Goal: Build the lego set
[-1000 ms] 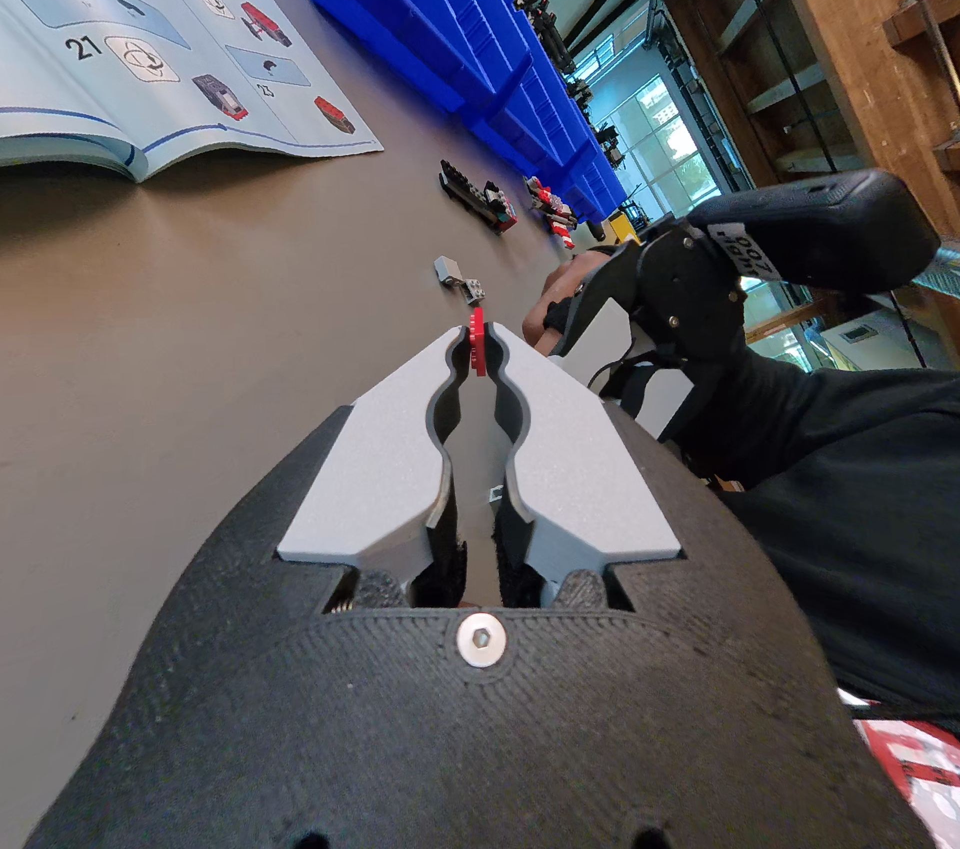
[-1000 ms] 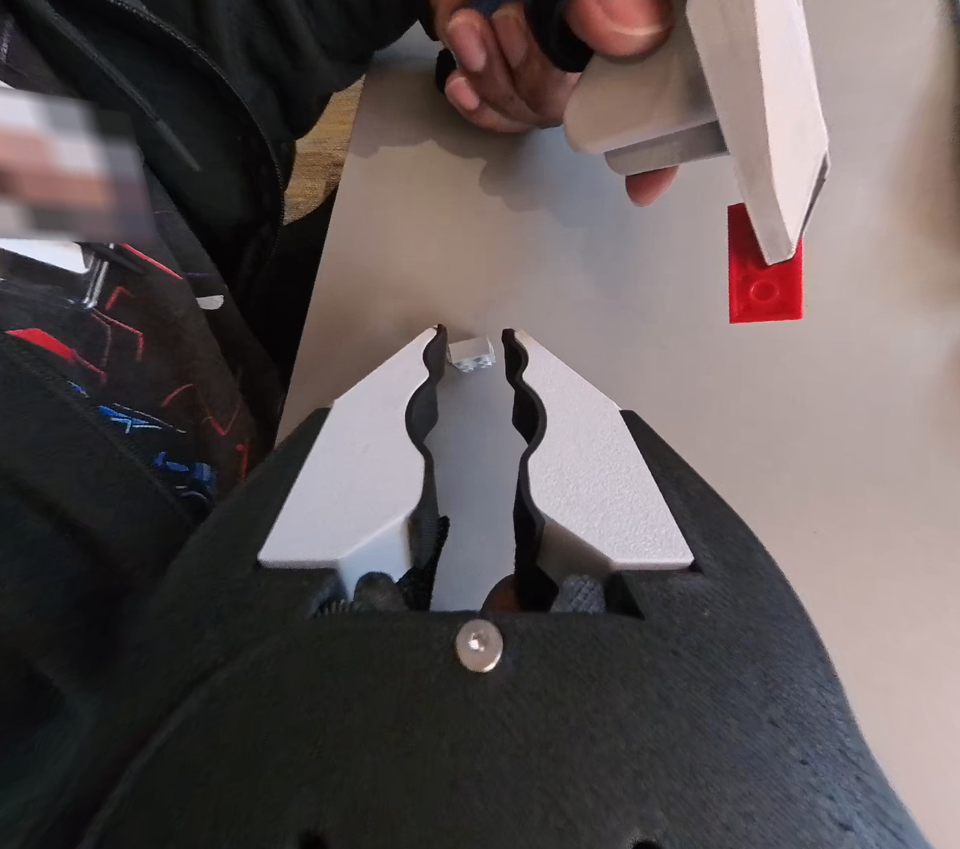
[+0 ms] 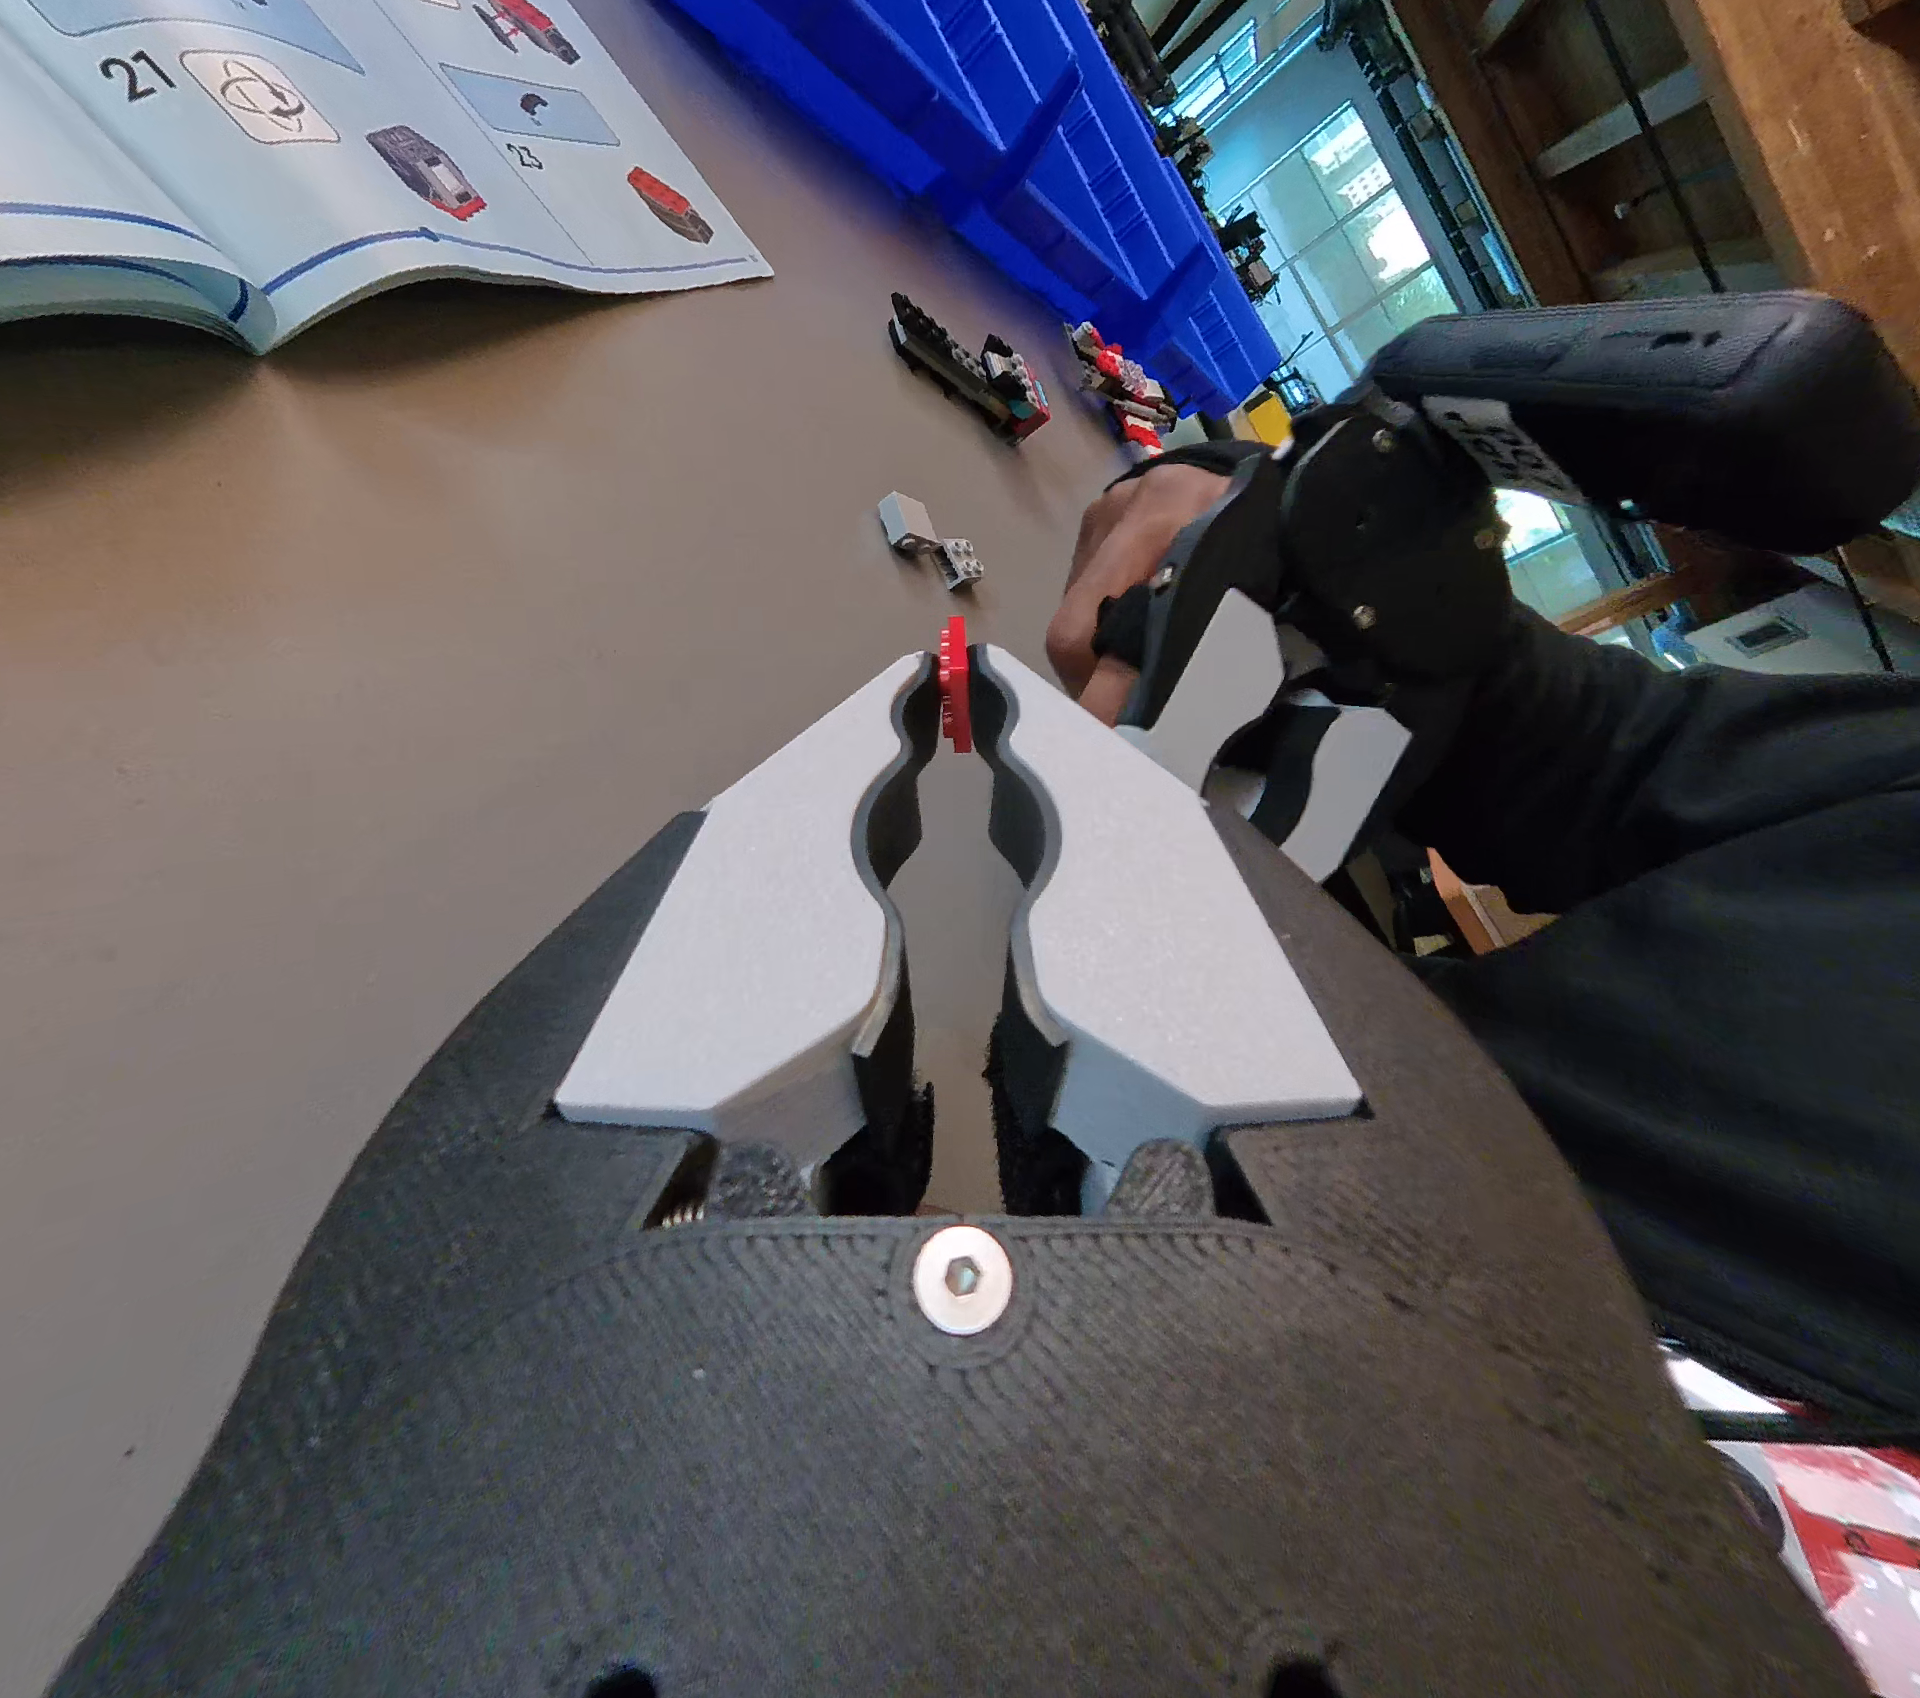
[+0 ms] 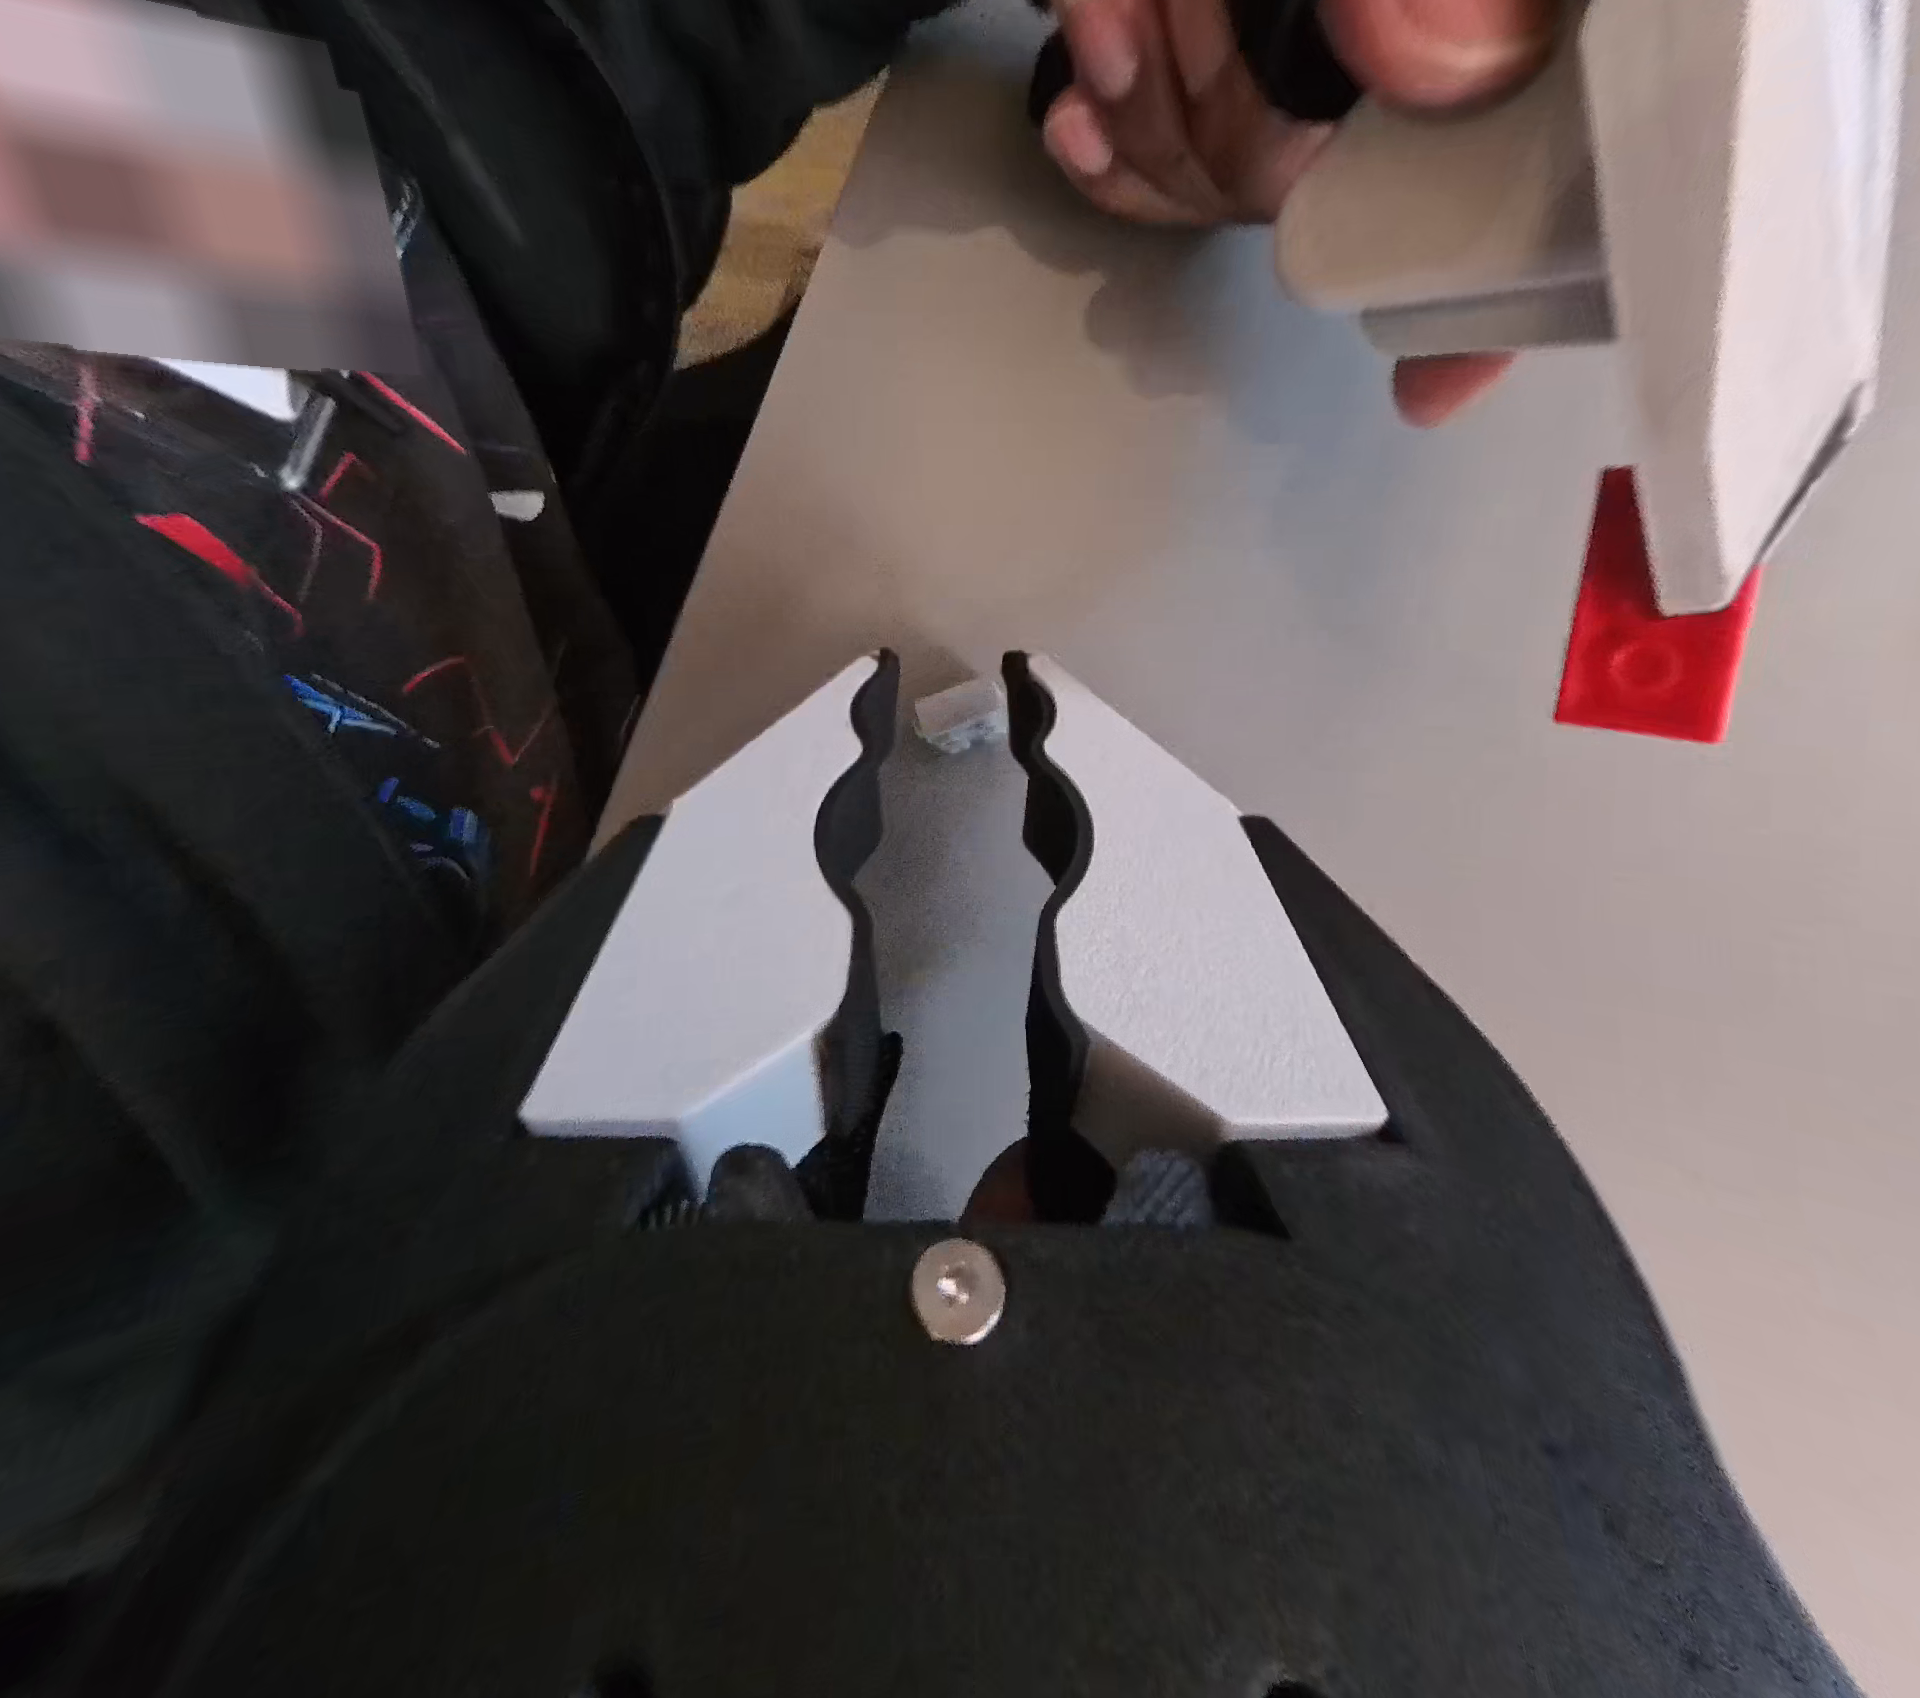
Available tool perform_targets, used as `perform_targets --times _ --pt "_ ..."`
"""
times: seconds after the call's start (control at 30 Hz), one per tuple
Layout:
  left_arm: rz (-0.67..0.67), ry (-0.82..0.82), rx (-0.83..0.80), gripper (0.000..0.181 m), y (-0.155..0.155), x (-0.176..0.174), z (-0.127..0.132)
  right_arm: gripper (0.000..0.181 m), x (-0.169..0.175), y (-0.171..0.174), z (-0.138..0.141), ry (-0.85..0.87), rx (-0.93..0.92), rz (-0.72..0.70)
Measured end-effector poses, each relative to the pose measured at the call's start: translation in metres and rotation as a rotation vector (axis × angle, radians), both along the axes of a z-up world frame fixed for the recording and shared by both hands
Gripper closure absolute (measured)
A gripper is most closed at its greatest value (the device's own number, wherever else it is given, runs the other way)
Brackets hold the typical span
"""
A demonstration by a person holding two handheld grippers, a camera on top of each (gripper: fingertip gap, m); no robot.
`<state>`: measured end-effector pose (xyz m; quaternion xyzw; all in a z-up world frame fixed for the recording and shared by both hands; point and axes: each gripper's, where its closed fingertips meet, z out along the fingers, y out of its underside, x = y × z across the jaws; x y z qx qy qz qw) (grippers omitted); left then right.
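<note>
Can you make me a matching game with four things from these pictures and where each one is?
Things:
1. flat red lego plate
2. tiny white lego piece
3. open paper instruction booklet
4. row of blue plastic bins

Places:
A. lying open on the table's near-left part
B. pinched in the left claw
C. lined up along the table's far edge
D. on the table between the open right claw's tips

Pairs: 1-B, 2-D, 3-A, 4-C

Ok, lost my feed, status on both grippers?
Left gripper shut on red plate. Right gripper open around small white piece on table. Nothing blocking.
</note>
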<state>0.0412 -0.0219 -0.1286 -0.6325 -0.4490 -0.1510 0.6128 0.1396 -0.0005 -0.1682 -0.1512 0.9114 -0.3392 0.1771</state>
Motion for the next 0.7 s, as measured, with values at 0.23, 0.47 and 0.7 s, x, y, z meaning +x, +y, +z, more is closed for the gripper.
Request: perform_targets --times 0.23,0.47,0.7 --pt "-0.007 0.006 0.030 0.177 -0.001 0.001 0.004 0.160 -0.003 0.005 -0.015 0.037 0.013 -0.025" --pt "-0.013 0.007 0.013 0.177 0.000 0.001 0.002 0.161 -0.061 0.006 -0.003 0.399 -0.124 -0.310" --pt "-0.010 0.008 -0.010 0.177 0.002 0.001 -0.001 0.153 -0.083 0.032 -0.009 0.593 -0.055 -0.522"
